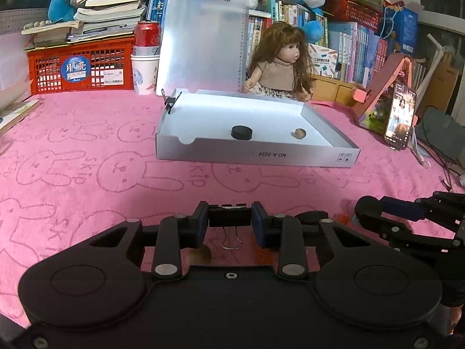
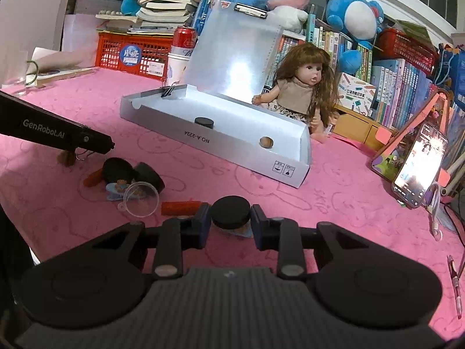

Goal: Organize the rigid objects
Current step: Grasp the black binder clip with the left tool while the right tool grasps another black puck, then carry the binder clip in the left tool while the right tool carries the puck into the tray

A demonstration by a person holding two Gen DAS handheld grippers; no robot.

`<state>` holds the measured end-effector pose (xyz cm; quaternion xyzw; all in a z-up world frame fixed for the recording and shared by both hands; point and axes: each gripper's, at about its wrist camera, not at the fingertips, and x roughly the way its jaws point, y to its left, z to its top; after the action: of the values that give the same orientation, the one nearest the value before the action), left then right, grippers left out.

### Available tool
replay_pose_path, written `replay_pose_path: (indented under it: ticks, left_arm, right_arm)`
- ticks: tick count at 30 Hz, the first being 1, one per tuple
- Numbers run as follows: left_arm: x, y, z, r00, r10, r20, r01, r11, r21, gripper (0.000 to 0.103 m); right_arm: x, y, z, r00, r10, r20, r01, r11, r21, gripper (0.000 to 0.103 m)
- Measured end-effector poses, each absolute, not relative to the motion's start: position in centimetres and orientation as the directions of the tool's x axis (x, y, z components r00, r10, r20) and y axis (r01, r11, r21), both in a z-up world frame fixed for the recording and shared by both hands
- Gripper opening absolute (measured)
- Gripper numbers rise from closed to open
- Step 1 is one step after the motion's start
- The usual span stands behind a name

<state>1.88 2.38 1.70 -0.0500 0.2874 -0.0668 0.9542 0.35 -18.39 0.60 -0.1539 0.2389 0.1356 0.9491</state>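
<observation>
The left gripper (image 1: 230, 223) has its jaws clamped on a black binder clip (image 1: 230, 216), whose wire handle hangs toward the camera, and the right gripper (image 2: 230, 220) is closed on a black round lid (image 2: 230, 208); both are low over the pink towel (image 1: 87, 174), near the front. The sorting looks partly done. The open grey box (image 1: 255, 157) farther back already holds a black disc (image 1: 241, 132) and a small brown nut-like piece (image 1: 299, 133), and another binder clip (image 1: 170, 101) is fastened to its far left rim. Left to do, judging by the right wrist view, is a loose cluster on the towel at the left: two more black lids (image 2: 116, 170), a clear plastic cup (image 2: 141, 195), an orange stick (image 2: 180, 207) and a small blue item too blurred to name. The box front reads "NO.A-2224", upside down. The towel is printed with rabbits and "SKIP". The left gripper's side reads "GenRobot.AI" in the right wrist view. A sticker on the red crate (image 1: 81, 67) carries Chinese characters, too small to read surely.
</observation>
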Motion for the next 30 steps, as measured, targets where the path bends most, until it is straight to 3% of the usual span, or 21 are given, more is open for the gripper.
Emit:
replay_pose_path:
  ticks: [30]
  left_arm:
    - [6.5, 0.8, 5.9, 0.823, -0.235, -0.518, 0.16, 0.969, -0.186, 0.03]
  right_arm:
    - [5.9, -20.9, 4.2, 0.826, 0.196, -0.528, -0.216, 0.976, 0.025, 0.035]
